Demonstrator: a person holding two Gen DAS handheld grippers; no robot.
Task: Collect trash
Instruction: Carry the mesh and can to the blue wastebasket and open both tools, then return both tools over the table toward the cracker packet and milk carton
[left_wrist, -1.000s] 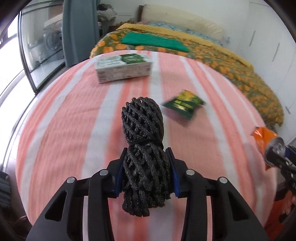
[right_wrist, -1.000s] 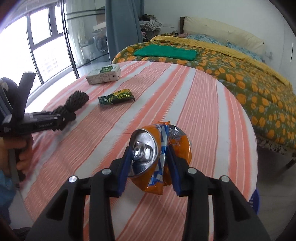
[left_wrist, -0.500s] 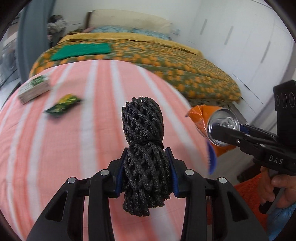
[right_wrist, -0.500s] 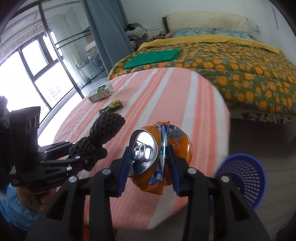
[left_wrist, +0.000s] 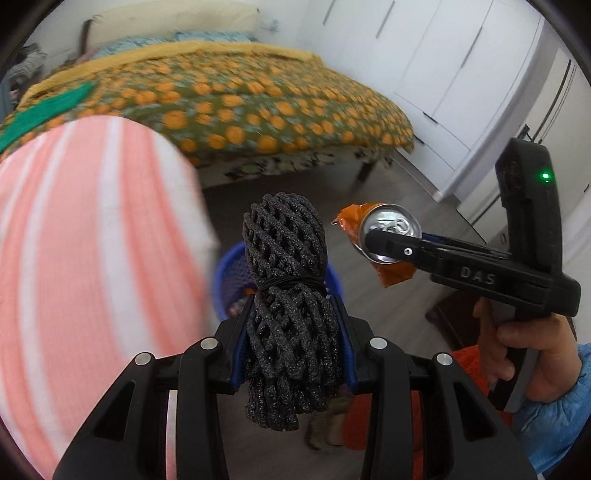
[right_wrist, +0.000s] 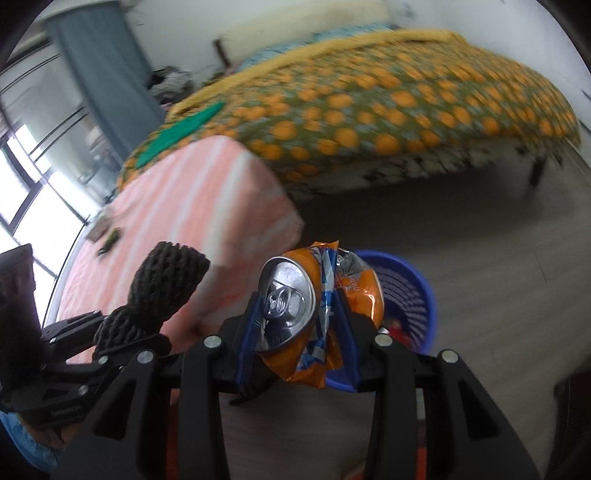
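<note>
The left tool (left_wrist: 291, 343) is clamped on a black foam net bundle (left_wrist: 286, 295), which stands up between its pads beyond the counter's (left_wrist: 92, 240) striped edge. The right tool (right_wrist: 299, 325) is closed tight on a crushed orange can (right_wrist: 314, 306), just right of the bundle. Both hang over the floor (right_wrist: 480, 229), above a blue basket (right_wrist: 413, 288) beside the counter's corner. A green wrapper (right_wrist: 109, 240) lies near the counter's far edge.
</note>
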